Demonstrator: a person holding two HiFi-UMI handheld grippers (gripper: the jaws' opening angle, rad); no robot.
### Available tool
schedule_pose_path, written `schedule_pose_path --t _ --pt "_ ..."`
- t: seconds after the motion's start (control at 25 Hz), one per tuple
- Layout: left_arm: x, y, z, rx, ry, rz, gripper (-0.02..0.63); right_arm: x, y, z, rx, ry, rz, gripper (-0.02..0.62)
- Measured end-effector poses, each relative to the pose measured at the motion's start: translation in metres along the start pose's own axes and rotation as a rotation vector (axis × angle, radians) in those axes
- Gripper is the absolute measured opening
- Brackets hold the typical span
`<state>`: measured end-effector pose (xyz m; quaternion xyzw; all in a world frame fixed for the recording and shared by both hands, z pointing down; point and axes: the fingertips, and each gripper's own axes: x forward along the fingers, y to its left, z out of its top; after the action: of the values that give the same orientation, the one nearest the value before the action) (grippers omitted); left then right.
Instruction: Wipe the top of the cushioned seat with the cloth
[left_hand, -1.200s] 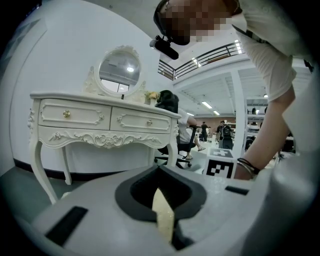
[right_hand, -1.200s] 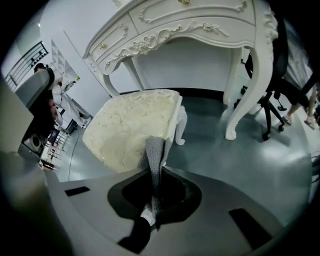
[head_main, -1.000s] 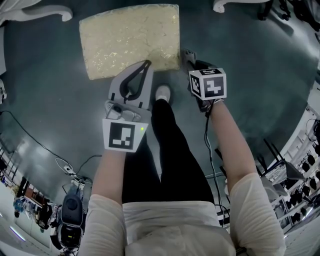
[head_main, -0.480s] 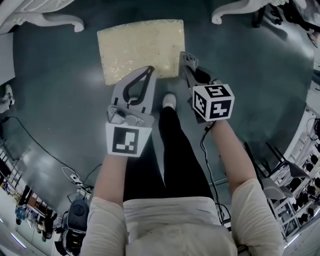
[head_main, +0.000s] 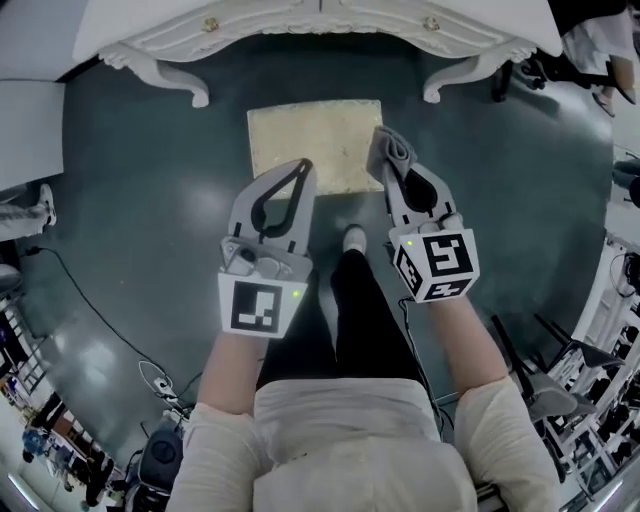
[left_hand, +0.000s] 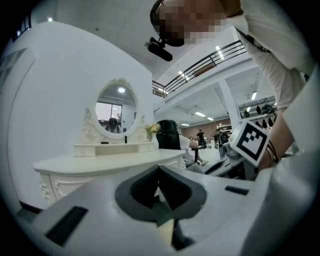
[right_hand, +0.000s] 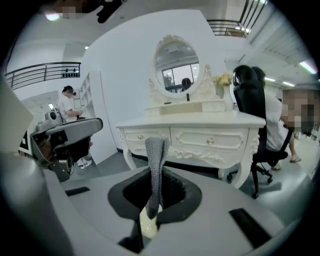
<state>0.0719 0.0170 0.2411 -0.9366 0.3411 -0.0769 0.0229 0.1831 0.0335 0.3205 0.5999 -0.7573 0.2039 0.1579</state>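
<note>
Here the right gripper (right_hand: 156, 172) is clamped on the cloth (right_hand: 155, 150); a grey knitted strip stands up past the jaw tips, and the rest runs back between the jaws; in the head view the cloth (head_main: 390, 150) shows as a grey fold at the tip of that gripper (head_main: 387, 145); the left gripper (left_hand: 159, 169) has its jaws together with nothing between them; in the head view it (head_main: 303, 168) sits beside the right one, both pointing forward; below them lies the seat (head_main: 300, 135), a pale yellow square on the dark floor (head_main: 140, 200); both tips overlap its near edge in that view, held above it; past the seat stands a white table (head_main: 320, 25) with carved legs; an oval mirror (right_hand: 175, 62) rises on its top; a shoe (head_main: 353, 238) shows between the grippers.
</note>
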Motion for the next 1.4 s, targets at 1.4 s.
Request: schedule_pose_path --t 1.4 --pt "-0.103 0.055 0.299 0.078 -0.184 0.064 0.002 -0.189 0.107 0.305 -0.209 -0.491 0.004 0.029"
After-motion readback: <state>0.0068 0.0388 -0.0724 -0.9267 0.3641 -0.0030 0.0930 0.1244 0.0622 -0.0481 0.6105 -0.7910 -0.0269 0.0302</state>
